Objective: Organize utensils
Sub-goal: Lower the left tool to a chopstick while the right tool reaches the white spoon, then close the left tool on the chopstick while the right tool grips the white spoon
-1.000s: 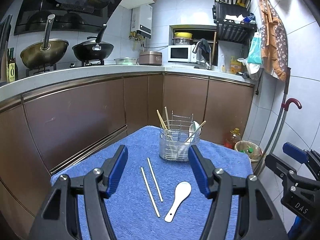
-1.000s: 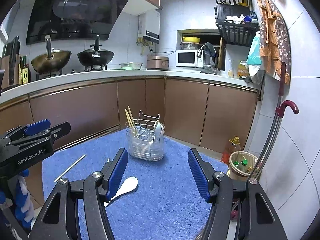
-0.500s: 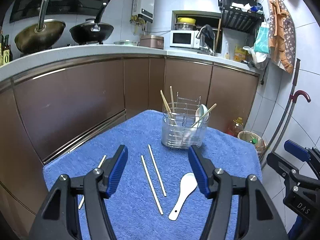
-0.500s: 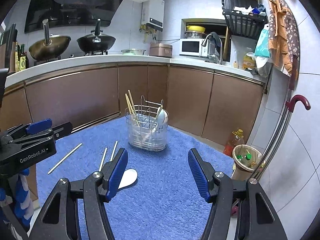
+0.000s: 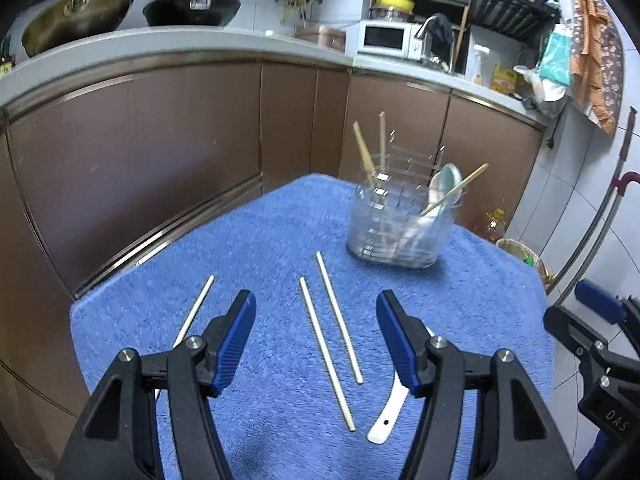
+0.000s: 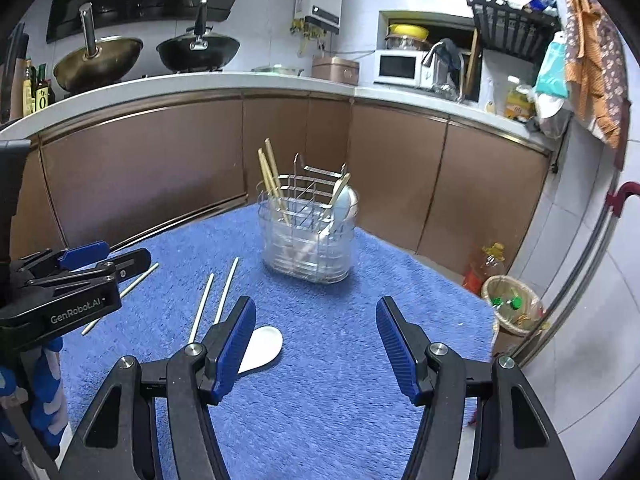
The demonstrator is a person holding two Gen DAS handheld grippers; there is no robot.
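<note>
Closer now: caddy (image 5: 402, 220) w/ chopsticks (image 5: 365, 152), spoon (image 5: 442, 188)

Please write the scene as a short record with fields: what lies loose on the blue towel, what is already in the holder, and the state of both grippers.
surface: blue towel
holder: wire utensil holder, upright, at the far side of the towel
in holder: wooden chopsticks; white spoon
loose pair: two chopsticks, side by side, between the left gripper's fingers in its view
loose single: one chopstick, apart, to their left
loose spoon: white spoon, lying flat
left gripper: open, empty
right gripper: open, empty
</note>
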